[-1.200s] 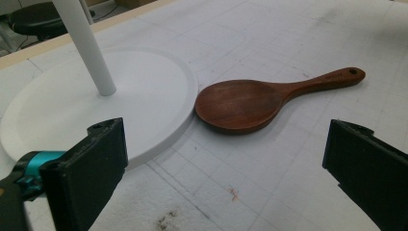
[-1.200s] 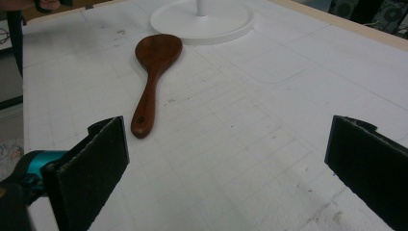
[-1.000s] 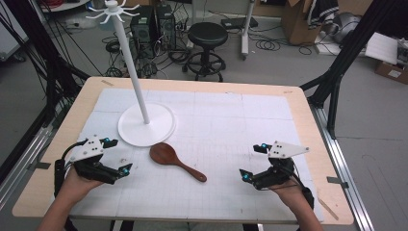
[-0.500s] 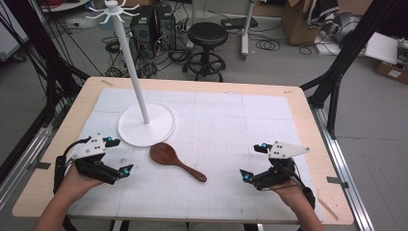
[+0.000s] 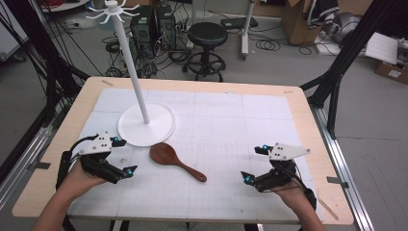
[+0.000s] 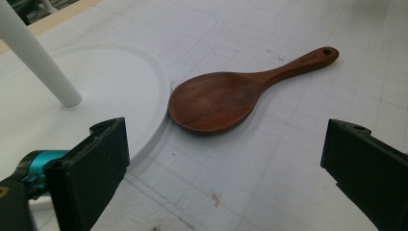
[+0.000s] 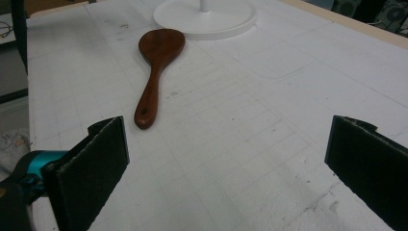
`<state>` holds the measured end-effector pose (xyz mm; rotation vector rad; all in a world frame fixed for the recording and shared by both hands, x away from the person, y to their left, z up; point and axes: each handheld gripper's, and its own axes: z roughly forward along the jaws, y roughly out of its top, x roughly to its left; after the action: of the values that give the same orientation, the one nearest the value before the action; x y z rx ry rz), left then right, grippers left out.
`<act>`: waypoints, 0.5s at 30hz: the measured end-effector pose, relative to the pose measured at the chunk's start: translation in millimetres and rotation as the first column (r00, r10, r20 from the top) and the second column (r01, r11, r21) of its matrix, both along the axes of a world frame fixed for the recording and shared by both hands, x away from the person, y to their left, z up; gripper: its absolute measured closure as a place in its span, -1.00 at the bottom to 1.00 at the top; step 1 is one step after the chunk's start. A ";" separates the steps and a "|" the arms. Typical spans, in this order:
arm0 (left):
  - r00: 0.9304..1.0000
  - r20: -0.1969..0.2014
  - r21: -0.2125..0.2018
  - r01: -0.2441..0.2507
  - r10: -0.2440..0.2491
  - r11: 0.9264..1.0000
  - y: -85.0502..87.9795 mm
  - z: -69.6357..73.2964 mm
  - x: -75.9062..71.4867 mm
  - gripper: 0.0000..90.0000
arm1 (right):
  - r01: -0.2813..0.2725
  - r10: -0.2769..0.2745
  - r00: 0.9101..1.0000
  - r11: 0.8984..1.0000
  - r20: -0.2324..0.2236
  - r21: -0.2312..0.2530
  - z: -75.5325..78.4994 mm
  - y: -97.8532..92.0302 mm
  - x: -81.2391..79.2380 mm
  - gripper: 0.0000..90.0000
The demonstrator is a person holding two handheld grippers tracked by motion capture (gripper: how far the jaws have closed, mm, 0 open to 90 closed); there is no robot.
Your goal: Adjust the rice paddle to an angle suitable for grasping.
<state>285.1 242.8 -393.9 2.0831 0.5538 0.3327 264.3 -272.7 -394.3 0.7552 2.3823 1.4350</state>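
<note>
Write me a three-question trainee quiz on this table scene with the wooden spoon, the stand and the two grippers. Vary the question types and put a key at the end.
1. True or false: the left gripper is closed on the wooden spoon.
2. Multiple choice: the spoon's bowl lies (A) on top of the white stand base, (B) just beside the rim of the white stand base, (C) at the far edge of the table.
3. Fill in: the spoon's handle end, the one with the small hole, points toward the ____ gripper.

Key:
1. False. Both the left gripper and the right gripper stand open, apart from the spoon.
2. B
3. right
</note>
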 end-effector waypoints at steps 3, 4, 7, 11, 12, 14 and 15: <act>1.000 -0.009 0.013 0.015 -0.015 1.000 -2.4 4.1 2.2 -0.92 | -0.001 0.001 1.000 1.000 -0.003 -0.002 -0.2 0.4 -0.2 -0.99; 1.000 -0.014 0.017 0.022 -0.022 1.000 -4.1 6.1 3.8 -0.92 | -0.003 0.003 1.000 1.000 0.000 -0.002 -0.3 0.5 0.1 -0.99; 0.999 -0.033 0.031 0.036 -0.035 0.999 -8.5 8.8 9.0 -0.92 | -0.005 0.005 1.000 1.000 -0.001 -0.001 -0.1 0.4 0.0 -0.99; 0.999 -0.032 0.052 0.031 -0.029 0.998 -12.7 9.3 12.5 -0.84 | -0.007 0.007 1.000 1.000 -0.001 -0.004 -0.4 0.4 0.5 -0.99; 0.999 -0.031 0.054 0.027 -0.025 0.998 -14.1 9.5 12.5 -0.82 | -0.009 0.009 1.000 1.000 -0.002 -0.005 -0.6 0.5 0.8 -0.99; 0.999 -0.034 0.060 0.027 -0.025 0.998 -16.2 10.3 13.7 -0.82 | -0.009 0.009 1.000 1.000 -0.003 -0.006 -0.7 0.7 1.0 -0.99; 0.999 -0.034 0.060 0.027 -0.025 0.998 -16.2 10.3 13.7 -0.82 | -0.009 0.009 1.000 1.000 -0.003 -0.006 -0.7 0.7 1.0 -0.99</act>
<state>298.8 226.6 -383.6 2.1558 0.5420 0.3035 265.2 -272.0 -395.0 0.7463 2.3948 1.4302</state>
